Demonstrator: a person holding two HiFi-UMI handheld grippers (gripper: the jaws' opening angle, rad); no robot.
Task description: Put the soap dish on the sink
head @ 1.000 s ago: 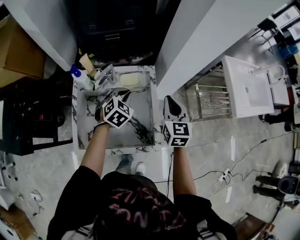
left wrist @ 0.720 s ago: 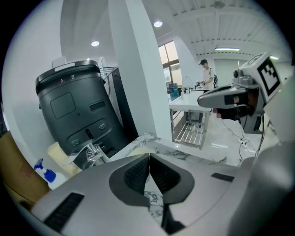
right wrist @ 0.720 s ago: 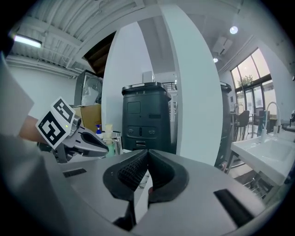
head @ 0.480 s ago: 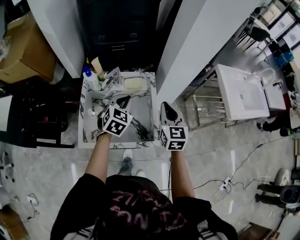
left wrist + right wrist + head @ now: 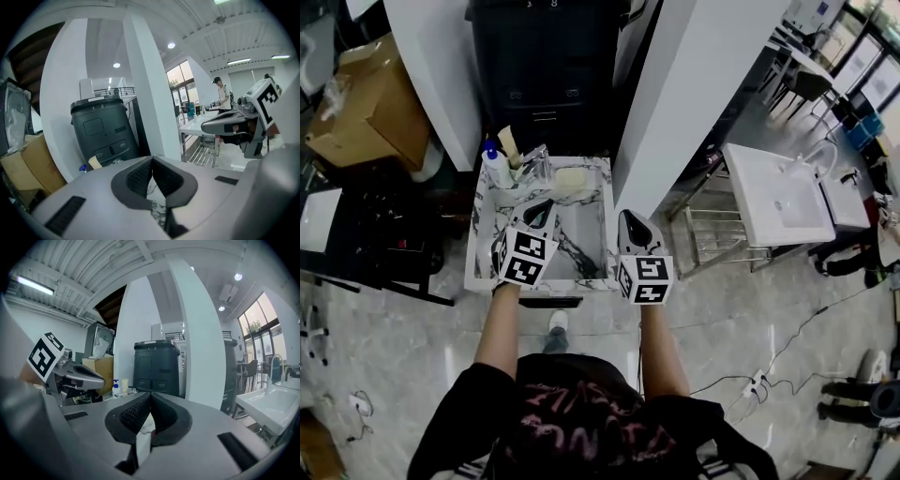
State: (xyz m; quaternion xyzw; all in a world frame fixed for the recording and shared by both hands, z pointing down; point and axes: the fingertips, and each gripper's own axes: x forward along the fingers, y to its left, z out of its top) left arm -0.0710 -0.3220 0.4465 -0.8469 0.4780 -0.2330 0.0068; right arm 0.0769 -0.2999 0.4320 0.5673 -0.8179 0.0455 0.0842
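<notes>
The soap dish (image 5: 566,179) sat on the sink's (image 5: 581,283) far rim, just right of the faucet (image 5: 534,164), so the task looked done. The left gripper (image 5: 540,212) and right gripper (image 5: 629,221) hung near the sink's near edge, jaws together and empty.

The soap dish (image 5: 567,180) sits on the far rim of the sink (image 5: 480,246) at 12 o'clock, with the faucet (image 5: 534,165) just beside it at 11 and a bottle (image 5: 496,168) at 10. The left tool (image 5: 539,210) hangs over the basin, the right tool (image 5: 630,218) over the 3 o'clock rim.
</notes>
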